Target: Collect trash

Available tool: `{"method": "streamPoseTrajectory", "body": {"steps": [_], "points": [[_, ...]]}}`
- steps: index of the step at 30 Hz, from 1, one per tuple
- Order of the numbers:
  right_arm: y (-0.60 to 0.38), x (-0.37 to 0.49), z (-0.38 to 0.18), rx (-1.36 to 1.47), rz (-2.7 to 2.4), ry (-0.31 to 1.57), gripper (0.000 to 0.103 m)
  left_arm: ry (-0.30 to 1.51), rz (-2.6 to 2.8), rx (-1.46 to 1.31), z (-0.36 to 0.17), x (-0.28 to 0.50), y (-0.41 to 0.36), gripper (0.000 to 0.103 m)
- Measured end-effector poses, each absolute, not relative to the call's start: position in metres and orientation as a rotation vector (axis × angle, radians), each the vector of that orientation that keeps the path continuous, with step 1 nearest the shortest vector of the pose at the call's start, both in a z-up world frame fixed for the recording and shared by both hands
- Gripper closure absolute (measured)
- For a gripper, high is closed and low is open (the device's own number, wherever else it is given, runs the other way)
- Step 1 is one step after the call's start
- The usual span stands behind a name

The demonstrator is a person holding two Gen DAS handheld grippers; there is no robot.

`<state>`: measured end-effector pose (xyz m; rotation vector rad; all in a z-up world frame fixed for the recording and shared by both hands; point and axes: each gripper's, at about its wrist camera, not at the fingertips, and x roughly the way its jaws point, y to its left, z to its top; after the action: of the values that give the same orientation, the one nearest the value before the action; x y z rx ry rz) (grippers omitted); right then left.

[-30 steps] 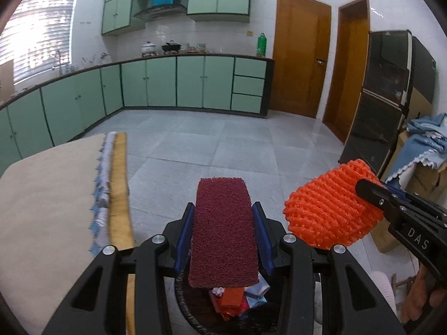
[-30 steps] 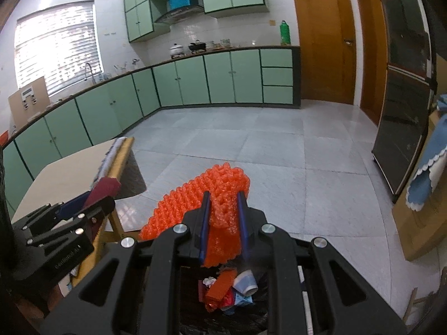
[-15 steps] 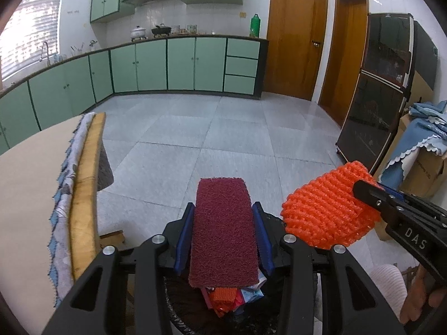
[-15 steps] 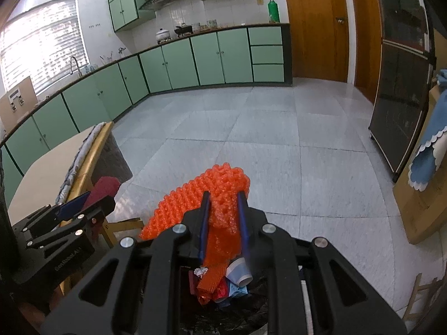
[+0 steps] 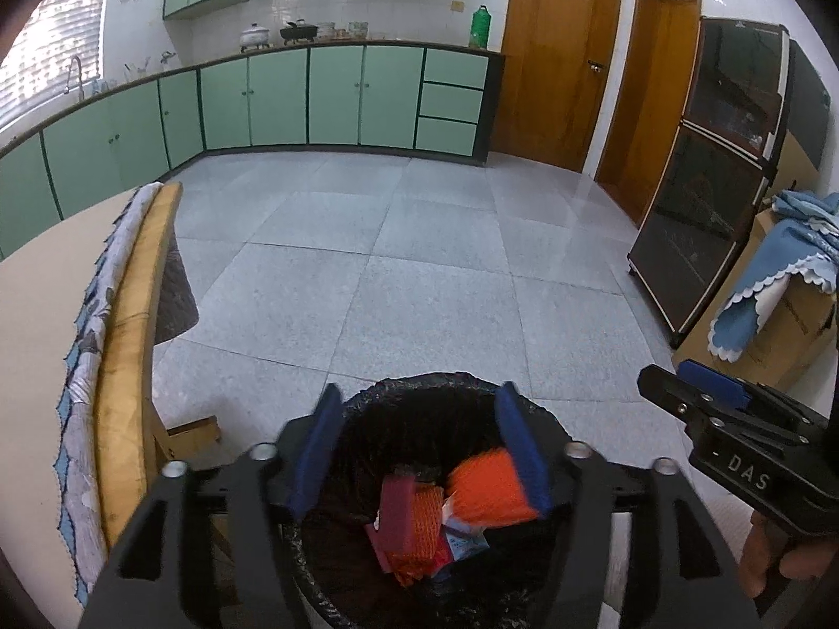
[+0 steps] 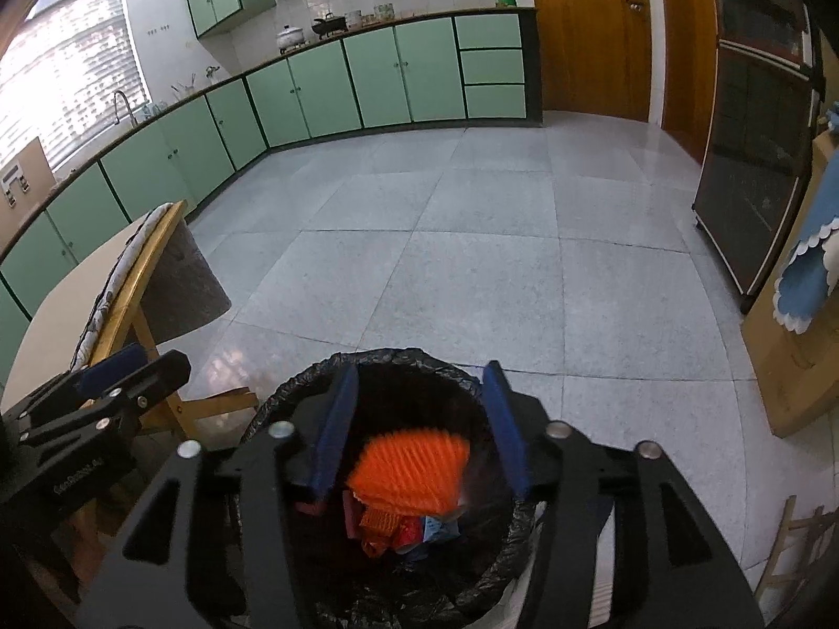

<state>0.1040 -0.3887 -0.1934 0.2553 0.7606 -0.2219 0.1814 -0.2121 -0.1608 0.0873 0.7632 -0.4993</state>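
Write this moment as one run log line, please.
left hand-held gripper: just opened, empty | right hand-held gripper: just opened, empty | orange net, red pad: in bin

Our left gripper (image 5: 419, 451) is a black frame with slotted cut-outs, 4 round silver screw heads across its near bar and 2 blue pads (image 5: 522, 451) lining its fingers. Our right gripper (image 6: 417, 422) has the same black frame, silver screws and blue pads (image 6: 503, 424). Seen from the left wrist, its side carries white "DAS" lettering. Fingertips of our right hand (image 5: 781, 558) show beneath it.
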Motion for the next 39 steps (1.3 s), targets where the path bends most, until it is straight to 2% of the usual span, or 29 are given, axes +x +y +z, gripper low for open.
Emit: {"method": "streamPoseTrajectory", "body": {"steps": [1, 3, 4, 5, 9, 17, 39], "points": [[-0.389, 0.104, -0.192, 0.253, -0.225, 0.757, 0.044, 0.759, -0.496, 0.086, -0.159, 0.182, -0.211, 0.035], [-0.388, 0.102, -0.188, 0.245, -0.245, 0.745, 0.027, 0.756, -0.499, 0.076, -0.156, 0.183, -0.208, 0.032], [-0.389, 0.102, -0.186, 0.241, -0.255, 0.738, 0.023, 0.753, -0.499, 0.071, -0.155, 0.183, -0.207, 0.029], [-0.388, 0.100, -0.183, 0.233, -0.269, 0.729, 0.014, 0.742, -0.500, 0.061, -0.150, 0.182, -0.204, 0.024], [-0.386, 0.095, -0.169, 0.214, -0.294, 0.702, 0.008, 0.705, -0.506, 0.020, -0.133, 0.180, -0.191, 0.013], [-0.385, 0.084, -0.142, 0.247, -0.292, 0.643, 0.006, 0.648, -0.538, -0.098, -0.092, 0.178, -0.152, 0.007], [-0.316, 0.034, -0.064, 0.224, -0.131, 0.539, 0.005, 0.553, -0.378, -0.060, -0.031, 0.098, -0.070, 0.006]]}}
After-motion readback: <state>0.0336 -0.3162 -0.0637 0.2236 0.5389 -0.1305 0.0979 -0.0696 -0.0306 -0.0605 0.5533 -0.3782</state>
